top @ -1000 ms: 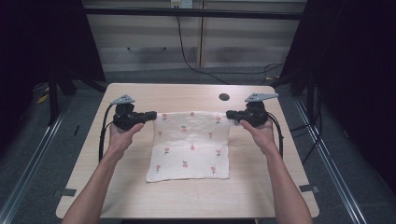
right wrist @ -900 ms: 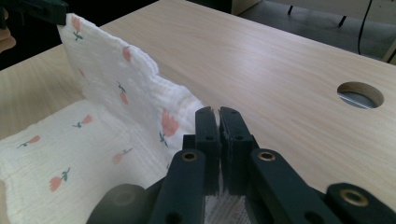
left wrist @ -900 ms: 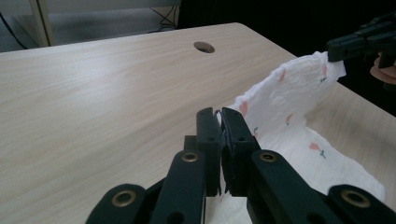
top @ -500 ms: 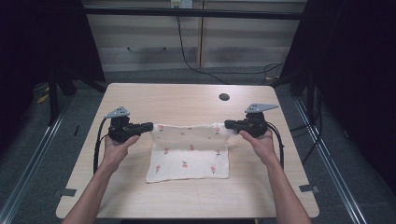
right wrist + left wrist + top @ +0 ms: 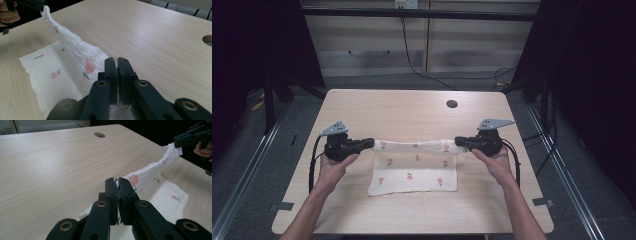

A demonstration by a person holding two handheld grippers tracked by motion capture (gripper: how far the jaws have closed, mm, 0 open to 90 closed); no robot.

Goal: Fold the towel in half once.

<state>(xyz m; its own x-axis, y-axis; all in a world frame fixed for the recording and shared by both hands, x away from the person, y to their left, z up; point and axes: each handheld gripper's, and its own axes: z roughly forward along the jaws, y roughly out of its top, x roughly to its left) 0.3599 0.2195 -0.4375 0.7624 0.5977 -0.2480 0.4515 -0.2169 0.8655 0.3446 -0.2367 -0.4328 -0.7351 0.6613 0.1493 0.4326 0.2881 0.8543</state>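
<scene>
Near edge of the white flower-print cloth (image 5: 413, 174) lay flat on the wooden table (image 5: 362, 107). Its far edge was lifted, stretched between both tools. Left gripper (image 5: 368, 143) clenched on the cloth's left corner; right gripper (image 5: 460, 141) clenched on the right corner. Beyond, a dark round hole (image 5: 452, 104) sat in the tabletop near the far edge.
</scene>
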